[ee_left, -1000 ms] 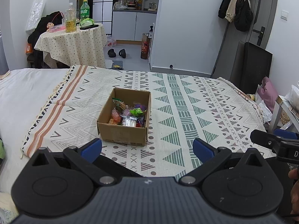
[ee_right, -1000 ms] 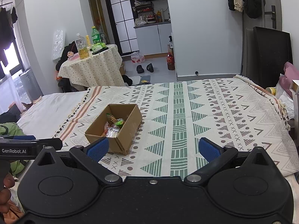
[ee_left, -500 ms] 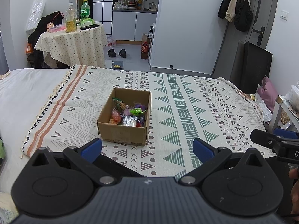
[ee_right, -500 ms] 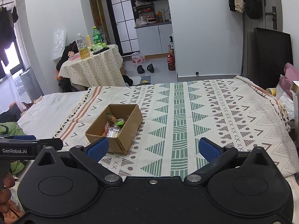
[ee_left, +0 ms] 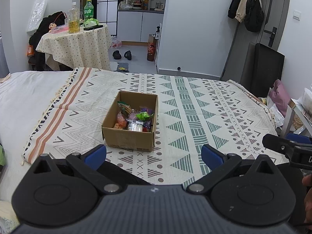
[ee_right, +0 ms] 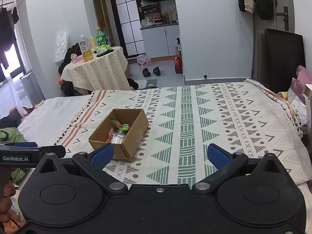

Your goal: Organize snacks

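Both grippers wide open and empty, held back at the near edge of the bed; snack box ahead.

My left gripper (ee_left: 154, 154) has its blue pads spread wide with nothing between them, and it looks almost straight along the cardboard box (ee_left: 128, 138), which sits dead ahead with its short end wall facing me and its long axis running away. My right gripper (ee_right: 159, 155) is spread just as wide, also empty; from there the box (ee_right: 134, 134) lies ahead and to the left, seen corner-on. I judge the left the better lined up and nearer. Both are level, low, pointing across the patterned blanket (ee_left: 195, 117) and clear of the box. The wrapped snacks (ee_left: 134, 119) are piled inside the box, toward its near end; none lie on the blanket. Each gripper shows at the edge of the other's view, side by side.
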{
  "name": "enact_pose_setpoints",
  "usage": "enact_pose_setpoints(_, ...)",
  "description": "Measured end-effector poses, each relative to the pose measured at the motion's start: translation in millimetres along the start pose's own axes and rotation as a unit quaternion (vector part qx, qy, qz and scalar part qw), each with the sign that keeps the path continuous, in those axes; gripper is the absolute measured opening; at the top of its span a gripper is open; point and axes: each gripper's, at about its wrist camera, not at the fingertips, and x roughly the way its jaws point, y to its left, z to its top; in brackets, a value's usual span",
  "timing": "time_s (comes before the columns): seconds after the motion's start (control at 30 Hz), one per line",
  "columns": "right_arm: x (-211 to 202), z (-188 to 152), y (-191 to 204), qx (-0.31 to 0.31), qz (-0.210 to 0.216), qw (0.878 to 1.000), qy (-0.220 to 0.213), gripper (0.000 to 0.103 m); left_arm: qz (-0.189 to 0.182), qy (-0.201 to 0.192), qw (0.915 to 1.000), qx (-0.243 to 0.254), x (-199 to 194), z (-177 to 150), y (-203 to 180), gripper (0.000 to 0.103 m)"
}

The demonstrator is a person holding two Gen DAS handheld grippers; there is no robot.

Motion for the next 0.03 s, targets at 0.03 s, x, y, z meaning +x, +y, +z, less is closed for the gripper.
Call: enact_pose_setpoints(0.03, 0.9, -0.4, 0.1, 0.0, 0.0, 1.0, 0.001, 0.103, 0.0, 0.001, 1.0, 0.0, 0.5, -0.4, 0.6, 0.103)
